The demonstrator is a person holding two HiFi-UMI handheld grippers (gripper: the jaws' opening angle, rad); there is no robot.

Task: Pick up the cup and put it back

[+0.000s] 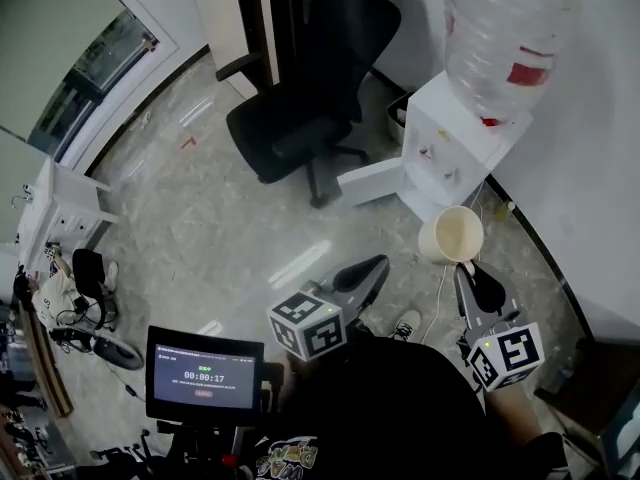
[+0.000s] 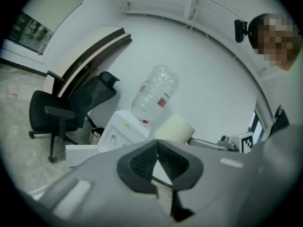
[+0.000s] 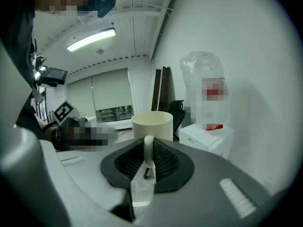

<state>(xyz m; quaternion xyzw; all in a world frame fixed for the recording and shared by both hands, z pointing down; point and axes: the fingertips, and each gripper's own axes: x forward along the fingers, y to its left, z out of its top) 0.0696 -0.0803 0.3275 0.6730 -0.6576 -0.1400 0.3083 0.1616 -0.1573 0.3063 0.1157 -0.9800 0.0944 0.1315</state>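
Your right tool (image 1: 468,270) gripped the upright cup (image 1: 452,235) by its handle; the water dispenser (image 1: 452,148) lay just beyond it.

Cream cup (image 3: 151,126) handle between jaws

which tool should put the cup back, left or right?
Right. The right tool is shut on the cup by its handle, holding it up near the water dispenser. The left tool is shut, empty, and apart from the cup.
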